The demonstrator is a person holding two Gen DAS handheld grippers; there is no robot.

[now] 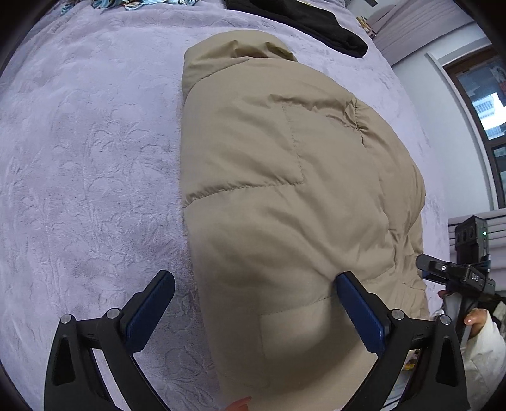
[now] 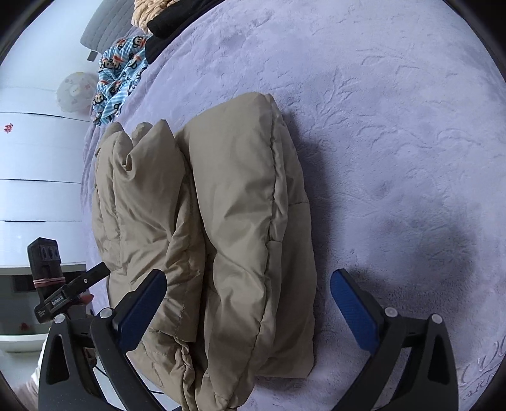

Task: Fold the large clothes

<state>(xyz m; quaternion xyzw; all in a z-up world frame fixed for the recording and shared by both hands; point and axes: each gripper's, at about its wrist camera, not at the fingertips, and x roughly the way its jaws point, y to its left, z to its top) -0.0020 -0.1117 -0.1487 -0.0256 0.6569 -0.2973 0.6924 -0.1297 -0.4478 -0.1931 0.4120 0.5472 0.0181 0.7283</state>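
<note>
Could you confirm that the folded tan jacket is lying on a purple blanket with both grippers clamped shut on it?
Not quite: the jacket does lie folded on the purple blanket, but both the left gripper and the right gripper are open, as each wrist view shows.

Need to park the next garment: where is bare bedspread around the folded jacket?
Bare lilac bedspread spreads wide beside the folded beige jacket, and again on its other side. Crowded at the far edge: black garment, blue cartoon cloth.

Both wrist views down, close over jacket (image 1: 284, 189)
</note>
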